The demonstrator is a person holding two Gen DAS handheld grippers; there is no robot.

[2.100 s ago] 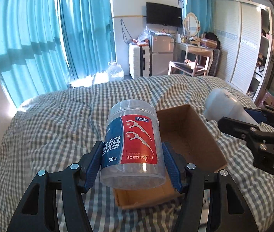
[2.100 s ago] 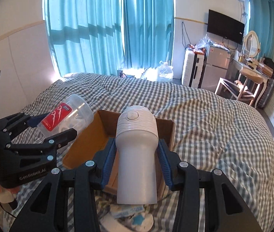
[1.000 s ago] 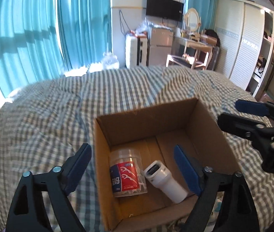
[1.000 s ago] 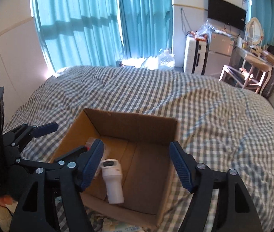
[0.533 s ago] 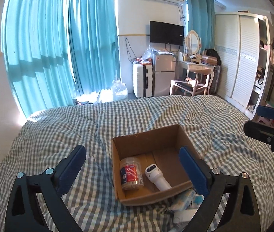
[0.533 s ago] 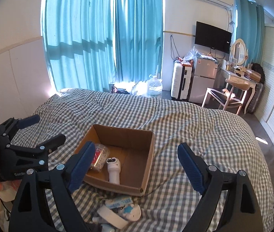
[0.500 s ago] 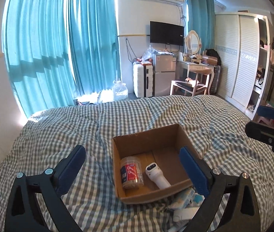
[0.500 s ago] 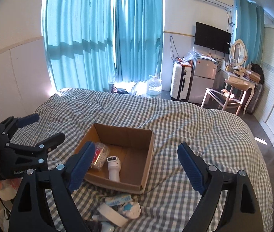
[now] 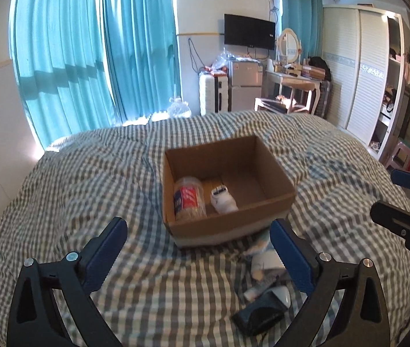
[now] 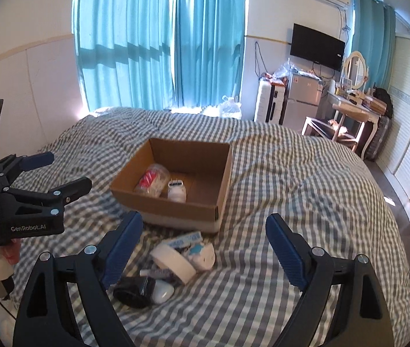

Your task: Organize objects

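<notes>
Both tongs, left gripper (image 9: 197,244) and right gripper (image 10: 204,237), hang spread wide and hold nothing above the checked bed (image 10: 291,173); the floss jar (image 9: 189,198) and white bottle (image 9: 223,199) lie side by side in the cardboard box (image 9: 274,167), with small toiletries (image 10: 182,257) loose just before it

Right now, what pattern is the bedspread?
Grey-and-white checks on the bedspread, clearest in the right wrist view.

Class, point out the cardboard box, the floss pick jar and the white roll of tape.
cardboard box (image 10: 176,212), right wrist view, near wall.
floss pick jar (image 9: 189,199), left wrist view, label.
white roll of tape (image 10: 173,263), right wrist view, outer band.
</notes>
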